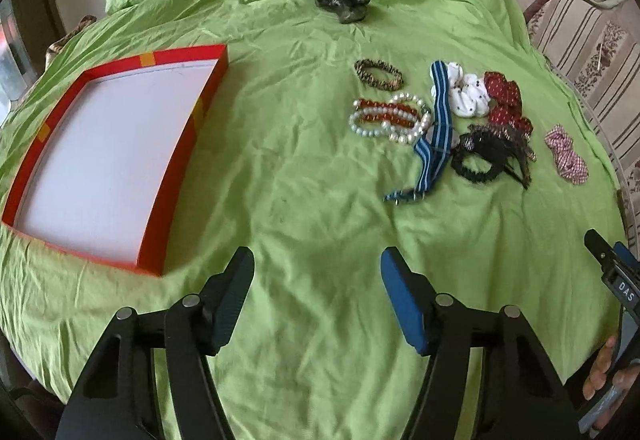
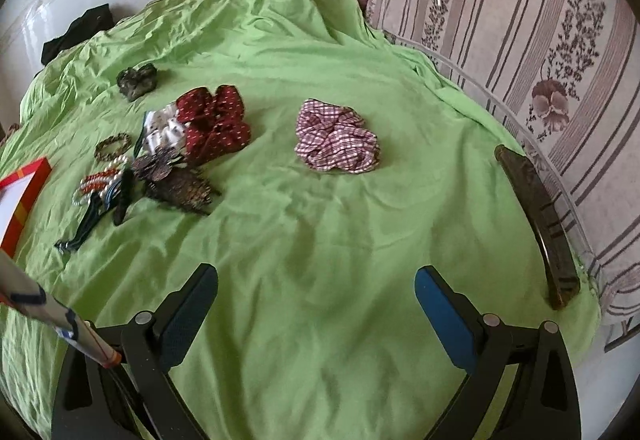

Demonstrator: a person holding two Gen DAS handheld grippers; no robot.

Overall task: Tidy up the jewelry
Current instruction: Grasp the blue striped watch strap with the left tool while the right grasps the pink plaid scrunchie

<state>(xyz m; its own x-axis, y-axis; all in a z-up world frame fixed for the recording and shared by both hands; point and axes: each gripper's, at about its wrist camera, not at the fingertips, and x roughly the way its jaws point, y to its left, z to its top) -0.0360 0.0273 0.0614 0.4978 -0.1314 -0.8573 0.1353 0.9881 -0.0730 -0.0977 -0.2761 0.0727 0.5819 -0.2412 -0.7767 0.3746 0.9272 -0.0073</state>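
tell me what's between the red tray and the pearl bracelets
Nothing: only bare green sheet separates the red tray from the pearl bracelets, clearest in the left wrist view.

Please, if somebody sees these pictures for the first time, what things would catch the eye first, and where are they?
First the bright green sheet covering the whole surface. Then the red tray with a white bottom, lying empty on the left in the left wrist view. To its right lies a cluster of bracelets and scrunchies, with the pearl bracelets nearest the tray and a checked scrunchie lying apart.
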